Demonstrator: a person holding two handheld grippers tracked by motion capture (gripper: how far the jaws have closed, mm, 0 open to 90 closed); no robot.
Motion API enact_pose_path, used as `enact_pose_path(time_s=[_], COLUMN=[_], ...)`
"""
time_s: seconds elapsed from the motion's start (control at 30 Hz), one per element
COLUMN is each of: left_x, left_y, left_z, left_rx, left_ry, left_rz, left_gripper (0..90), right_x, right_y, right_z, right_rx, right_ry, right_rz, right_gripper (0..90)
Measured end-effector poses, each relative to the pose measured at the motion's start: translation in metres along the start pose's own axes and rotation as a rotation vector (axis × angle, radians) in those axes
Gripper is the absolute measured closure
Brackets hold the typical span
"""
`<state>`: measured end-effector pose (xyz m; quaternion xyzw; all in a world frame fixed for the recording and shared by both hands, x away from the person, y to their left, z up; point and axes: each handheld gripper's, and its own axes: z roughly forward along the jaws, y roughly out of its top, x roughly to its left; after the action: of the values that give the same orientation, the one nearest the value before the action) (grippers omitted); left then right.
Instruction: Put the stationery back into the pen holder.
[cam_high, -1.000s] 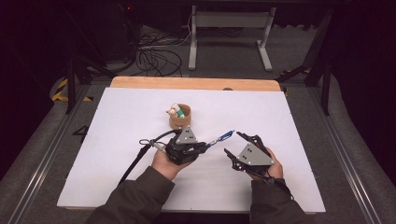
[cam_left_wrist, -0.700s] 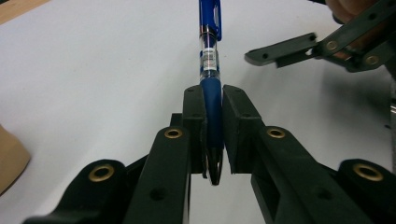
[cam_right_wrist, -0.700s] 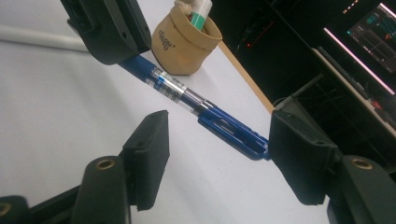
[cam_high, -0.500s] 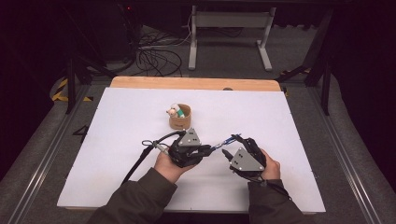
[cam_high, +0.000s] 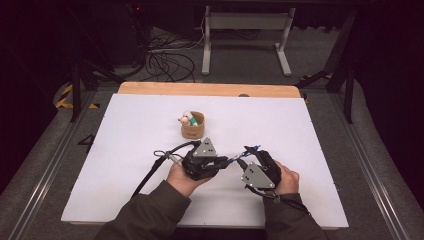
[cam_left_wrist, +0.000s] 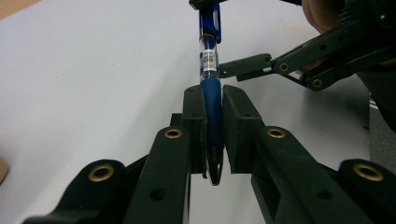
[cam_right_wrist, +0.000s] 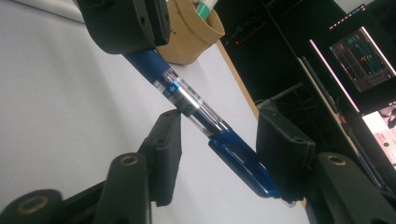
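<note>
A blue pen (cam_high: 234, 159) with a clear barrel is held level above the white table (cam_high: 125, 130). My left gripper (cam_high: 225, 163) is shut on its blue grip section (cam_left_wrist: 211, 100), tip toward the camera in the left gripper view. My right gripper (cam_high: 248, 153) faces it from the right, and its jaws stand either side of the pen's clip end (cam_right_wrist: 238, 161). They have just been closing, and a gap still shows beside the clip in the right gripper view. The right gripper (cam_left_wrist: 226, 35) also appears in the left gripper view, beyond the pen.
A small tan cup (cam_high: 193, 128) with a few small items stands on the white table behind the grippers; it is also in the right gripper view (cam_right_wrist: 191, 37). A wooden strip (cam_high: 210, 89) runs along the far edge. Cables and a metal stand lie on the floor beyond.
The right gripper has moved left to the pen's clip end and its jaws have narrowed around it. The left gripper has kept still with the pen.
</note>
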<state>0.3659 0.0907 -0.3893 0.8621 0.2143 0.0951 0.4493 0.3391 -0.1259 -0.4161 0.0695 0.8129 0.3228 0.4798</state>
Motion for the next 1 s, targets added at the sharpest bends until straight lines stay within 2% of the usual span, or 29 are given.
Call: enact_pose_path(time_s=[0.23, 0.4, 0.43, 0.5, 0.6, 0.8, 1.0], left_x=[0.001, 0.002, 0.003, 0.004, 0.005, 0.009, 0.012], left_y=[0.0, 0.001, 0.001, 0.001, 0.001, -0.003, -0.01], left_z=[0.0, -0.003, -0.003, -0.004, -0.006, -0.009, -0.014], left_rx=[-0.004, -0.028, -0.032, -0.035, -0.035, -0.036, -0.029], left_ry=[-0.007, -0.011, -0.005, -0.001, 0.017, 0.038, 0.056], left_rz=[-0.003, -0.018, -0.016, -0.022, -0.033, -0.044, -0.048], left_gripper=[79.8, 78.2, 75.5, 69.2, 62.4, 48.6, 44.8], right_x=[0.002, 0.006, 0.007, 0.009, 0.011, 0.007, 0.006], right_y=[0.001, 0.001, 0.001, 0.001, 0.0, -0.002, -0.002], right_z=[0.0, 0.003, 0.004, 0.005, 0.007, 0.006, 0.005], right_rx=[0.011, 0.041, 0.045, 0.047, 0.054, 0.062, 0.04], right_ry=[-0.006, 0.012, 0.019, 0.017, 0.039, 0.032, 0.035], right_rz=[-0.025, -0.057, -0.057, -0.054, -0.064, -0.031, 0.019], right_gripper=[57.4, 66.8, 70.9, 74.6, 79.0, 79.6, 79.6])
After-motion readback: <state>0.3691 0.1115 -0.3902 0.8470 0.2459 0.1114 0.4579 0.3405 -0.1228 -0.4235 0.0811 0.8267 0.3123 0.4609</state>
